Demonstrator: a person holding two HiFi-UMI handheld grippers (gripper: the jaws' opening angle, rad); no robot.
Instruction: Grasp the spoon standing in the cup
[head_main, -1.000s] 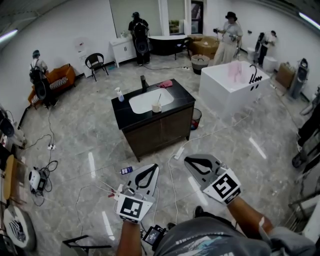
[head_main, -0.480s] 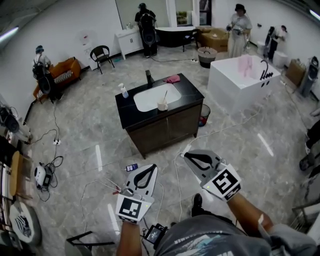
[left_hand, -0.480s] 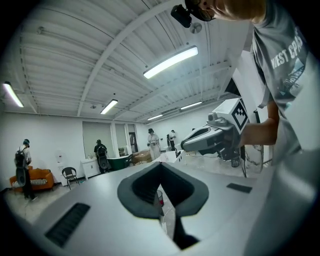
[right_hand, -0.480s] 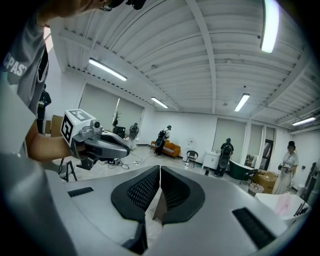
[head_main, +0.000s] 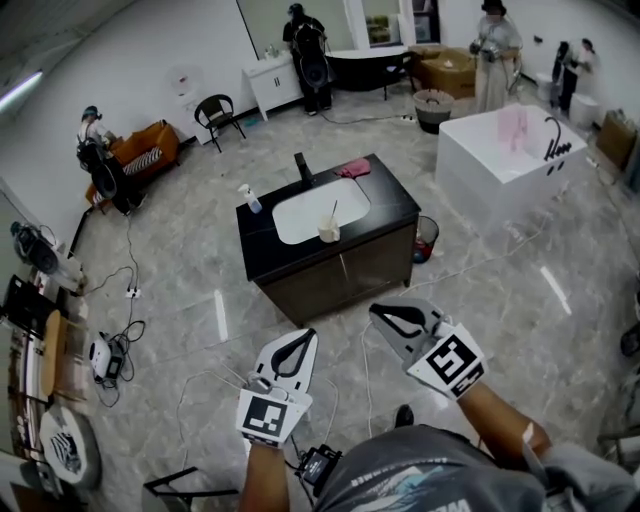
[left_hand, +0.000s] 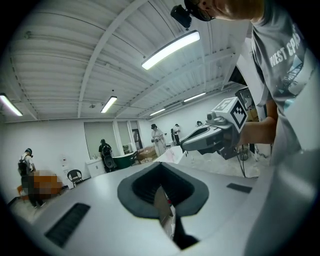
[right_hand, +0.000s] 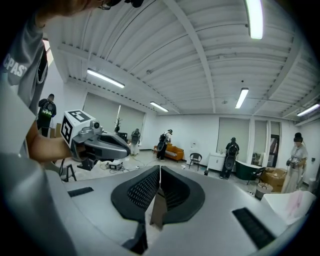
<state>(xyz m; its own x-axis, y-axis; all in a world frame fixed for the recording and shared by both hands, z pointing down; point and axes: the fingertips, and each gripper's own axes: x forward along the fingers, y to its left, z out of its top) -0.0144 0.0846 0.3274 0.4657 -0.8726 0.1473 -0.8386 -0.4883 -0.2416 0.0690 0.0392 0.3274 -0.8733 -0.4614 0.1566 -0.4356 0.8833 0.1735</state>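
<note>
A small pale cup (head_main: 328, 233) stands on the black counter (head_main: 400, 207) of a dark vanity, at the front rim of its white sink (head_main: 305, 212). A thin spoon (head_main: 333, 211) stands upright in the cup. Both grippers hang low over the floor, well short of the vanity. My left gripper (head_main: 308, 333) is shut with nothing in it, its jaws pressed together (left_hand: 160, 167). My right gripper (head_main: 375, 310) is likewise shut and empty (right_hand: 159, 169). Each gripper view looks up at the ceiling and the room, and neither shows the cup.
On the counter are a spray bottle (head_main: 247, 198), a black faucet (head_main: 300, 165) and a pink cloth (head_main: 352, 168). A bin (head_main: 425, 238) stands right of the vanity, a white bathtub (head_main: 505, 155) farther right. Cables (head_main: 365, 345) cross the floor. Several people stand at the back.
The vanity has slid lower and a little right in the head view and looks slightly nearer. Both grippers keep their low position and stay shut.
</note>
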